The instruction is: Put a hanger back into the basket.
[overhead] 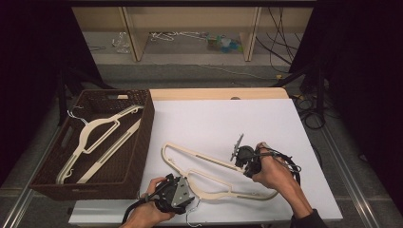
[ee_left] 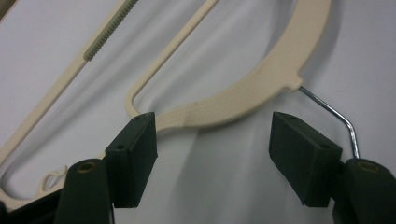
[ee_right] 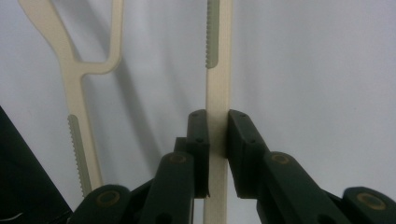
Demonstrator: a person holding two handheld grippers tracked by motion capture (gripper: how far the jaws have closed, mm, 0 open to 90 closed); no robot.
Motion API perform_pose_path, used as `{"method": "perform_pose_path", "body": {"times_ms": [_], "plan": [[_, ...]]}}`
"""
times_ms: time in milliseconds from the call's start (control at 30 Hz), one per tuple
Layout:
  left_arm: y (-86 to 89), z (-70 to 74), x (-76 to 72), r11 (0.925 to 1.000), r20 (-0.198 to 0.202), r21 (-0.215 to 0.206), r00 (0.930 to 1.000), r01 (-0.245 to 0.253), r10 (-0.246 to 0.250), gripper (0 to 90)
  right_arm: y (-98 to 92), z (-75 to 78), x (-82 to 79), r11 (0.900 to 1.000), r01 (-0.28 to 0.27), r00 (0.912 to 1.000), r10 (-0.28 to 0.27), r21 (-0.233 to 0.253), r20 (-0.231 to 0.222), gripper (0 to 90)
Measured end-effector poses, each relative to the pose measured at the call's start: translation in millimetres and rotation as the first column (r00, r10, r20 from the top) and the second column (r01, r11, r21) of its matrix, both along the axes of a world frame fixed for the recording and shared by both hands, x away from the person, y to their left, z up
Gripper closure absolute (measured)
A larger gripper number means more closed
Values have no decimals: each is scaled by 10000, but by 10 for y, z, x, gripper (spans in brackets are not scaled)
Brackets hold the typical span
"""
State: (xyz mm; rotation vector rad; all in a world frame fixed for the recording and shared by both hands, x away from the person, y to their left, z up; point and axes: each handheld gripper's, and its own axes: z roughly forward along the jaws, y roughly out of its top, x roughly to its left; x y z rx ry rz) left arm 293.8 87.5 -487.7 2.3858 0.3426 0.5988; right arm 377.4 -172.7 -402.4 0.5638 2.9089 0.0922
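Nearest the table's front edge, the left gripper (overhead: 177,194) sits low over the white table (overhead: 218,123) with its jaws spread wide and nothing between them; in the left gripper view its near pad (ee_left: 133,156) just meets the curved neck of the cream hanger (overhead: 209,173), while the other pad stands well off beside the wire hook (ee_left: 334,112). That hanger lies flat on the near half of the table, its long axis running from far left to near right, the hook end toward the left hand. A little farther off and to the right, the right gripper (overhead: 247,160) is clamped on one of the hanger's straight bars; the right gripper view shows both jaws pressed flat against the bar (ee_right: 217,107), just below its ribbed grip strip. So the hanger is pinned at its right end, and its neck lies straight ahead of the open left jaws, which makes the left hand the one placed to close next, probably across the neck. Farther left, the brown basket (overhead: 142,142) holds another cream hanger (overhead: 97,137), lying slantwise, and looks like the destination.
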Motion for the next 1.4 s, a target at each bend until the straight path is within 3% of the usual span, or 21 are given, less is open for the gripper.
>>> {"method": "perform_pose_path", "body": {"times_ms": [267, 500, 767, 867, 1033, 1100, 1200, 1233, 1367, 1400], "plan": [[-65, 7, 27, 9986, 461, 509, 9988, 143, -166, 316, -6, 29, -1, 10000, -75, 10000, 75, -32, 4, 800], [-43, 91, 42, 9999, 867, -20, 9961, 147, -144, 339, -30, -24, 33, 9993, -315, 9990, 321, 185, -320, 800], [-62, 28, 8, 9947, 484, 577, 9950, 851, -880, 345, -70, -38, 56, 9992, -280, 9983, 294, 277, -510, 800], [-95, 25, -14, 9919, 706, 872, 9926, 924, -986, 344, -85, -13, 53, 9992, -194, 9985, 212, 350, -497, 800], [-133, 30, -5, 9923, 606, 947, 9945, 792, -852, 315, -99, 60, 49, 9990, -228, 9991, 242, 381, -357, 799], [-150, 35, 0, 9909, 852, 1135, 9929, 727, -826, 294, -98, 74, 51, 9990, -217, 9990, 231, 378, -371, 799], [-177, 32, 3, 9902, 874, 1197, 9928, 714, -821, 270, -104, 79, 61, 9985, -355, 9988, 369, 424, -326, 800], [-203, 36, 0, 9886, 1127, 1324, 9899, 711, -863, 274, -101, 81, 59, 9985, -339, 9989, 353, 430, -316, 799], [-231, 34, 2, 9860, 1124, 1439, 9886, 838, -1004, 270, -109, 89, 64, 9978, -377, 9983, 399, 540, -414, 800], [-236, 34, 1, 9850, 1216, 1481, 9868, 887, -1071, 270, -100, 95, 48, 9984, -133, 9986, 161, 555, -504, 799]]}}
